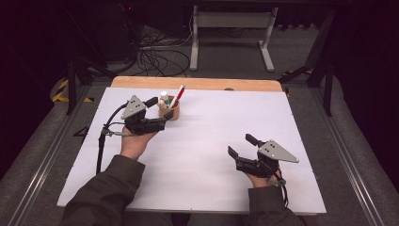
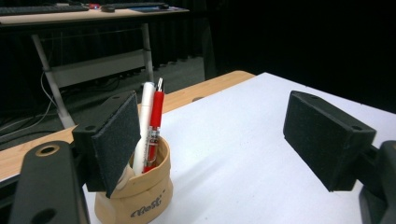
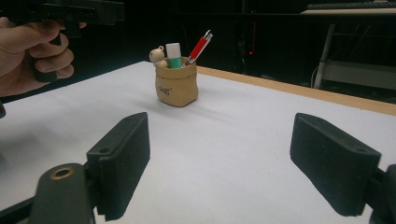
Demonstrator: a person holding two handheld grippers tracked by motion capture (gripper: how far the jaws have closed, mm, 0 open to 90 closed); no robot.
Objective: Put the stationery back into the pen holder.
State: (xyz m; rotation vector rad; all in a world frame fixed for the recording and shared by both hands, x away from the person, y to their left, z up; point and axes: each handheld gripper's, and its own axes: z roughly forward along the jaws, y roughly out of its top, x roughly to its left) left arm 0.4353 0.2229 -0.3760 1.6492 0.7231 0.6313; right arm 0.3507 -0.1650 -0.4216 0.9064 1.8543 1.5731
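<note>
Left gripper wide, nothing clamped; tan pen holder just beside its jaws.

We find the left gripper w/ jaws wide apart, nothing btwn the pads, its left pad just in front of a tan holder on the white table, holding a red pen and a white marker, both upright.
</note>
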